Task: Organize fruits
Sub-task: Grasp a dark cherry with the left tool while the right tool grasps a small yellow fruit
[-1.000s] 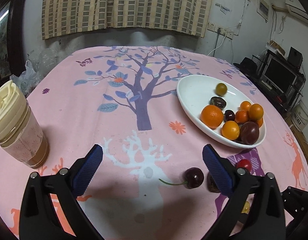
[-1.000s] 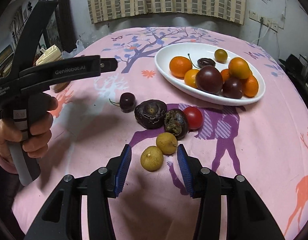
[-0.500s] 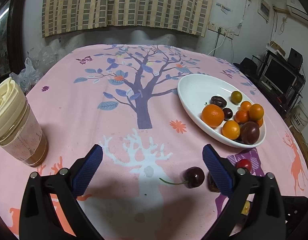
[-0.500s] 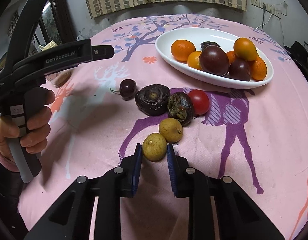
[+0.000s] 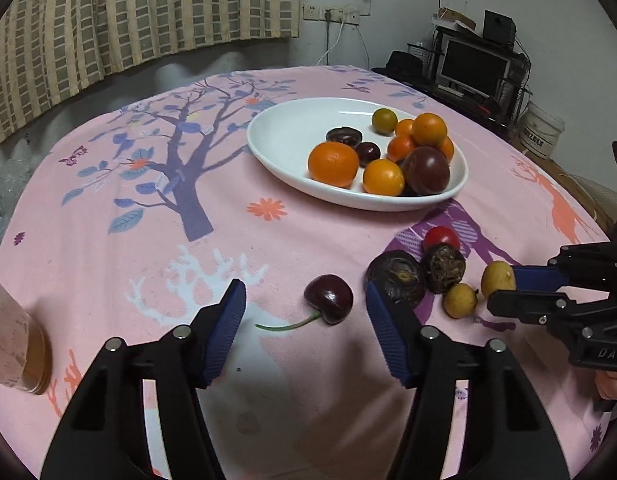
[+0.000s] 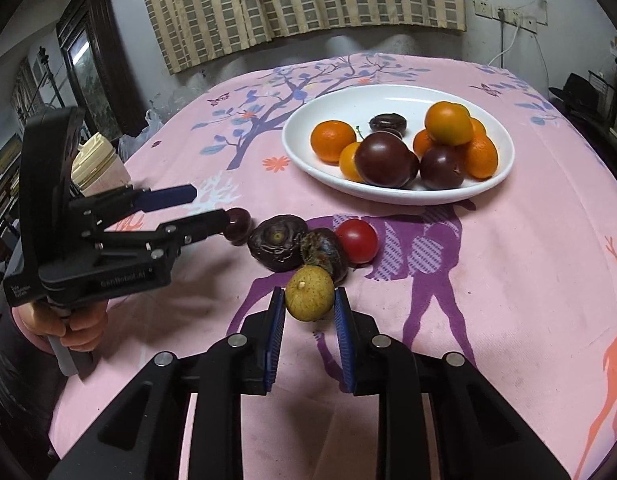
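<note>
A white plate of fruit sat beyond loose fruit. The right gripper had just clamped a yellow fruit; plating seemed next. The left gripper, jaws just narrowed, stood apart around the cherry. A cup was cut off.

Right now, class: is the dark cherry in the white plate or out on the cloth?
Out. The cherry lies on the pink tablecloth, apart from the plate.
</note>
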{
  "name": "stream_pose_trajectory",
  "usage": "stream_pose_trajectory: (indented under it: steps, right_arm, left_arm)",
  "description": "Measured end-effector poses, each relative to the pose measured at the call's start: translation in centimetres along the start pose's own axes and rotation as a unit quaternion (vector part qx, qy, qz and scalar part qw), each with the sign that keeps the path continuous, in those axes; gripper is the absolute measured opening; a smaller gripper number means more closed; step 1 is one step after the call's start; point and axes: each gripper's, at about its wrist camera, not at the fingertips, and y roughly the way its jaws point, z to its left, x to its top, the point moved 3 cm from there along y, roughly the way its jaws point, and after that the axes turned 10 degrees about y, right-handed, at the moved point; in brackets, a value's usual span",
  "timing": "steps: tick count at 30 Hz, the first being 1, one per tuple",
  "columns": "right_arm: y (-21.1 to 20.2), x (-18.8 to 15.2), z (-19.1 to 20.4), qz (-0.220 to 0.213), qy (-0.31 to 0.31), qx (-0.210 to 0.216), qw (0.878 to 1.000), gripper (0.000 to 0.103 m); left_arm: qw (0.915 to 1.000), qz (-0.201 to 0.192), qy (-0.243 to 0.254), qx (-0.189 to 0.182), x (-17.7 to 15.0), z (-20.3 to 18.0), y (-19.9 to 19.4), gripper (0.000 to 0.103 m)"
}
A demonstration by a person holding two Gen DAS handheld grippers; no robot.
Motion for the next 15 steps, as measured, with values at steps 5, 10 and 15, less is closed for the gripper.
stream_pose_trajectory:
  steps: [5,10,15]
  right_arm:
    - [0.1,0.0,0.0,-0.003,-0.001,-0.003,1.0,0.025]
    - [0.1,0.0,0.1,-0.007,-0.002,-0.003,1.0,0.025]
    - [-0.1,-0.2,0.2,-0.01,-0.004,-0.007,1.0,0.025]
  left_arm:
    - [0.9998,0.011,0.016,-0.001,-0.3,-0.7,1.0,0.045]
    - [0.9997,0.015,0.017,-0.01,-0.3,-1.0,1.5,0.043]
    - [0.9991,0.037,0.01,-0.019,-0.1,-1.1,2.8,0.037]
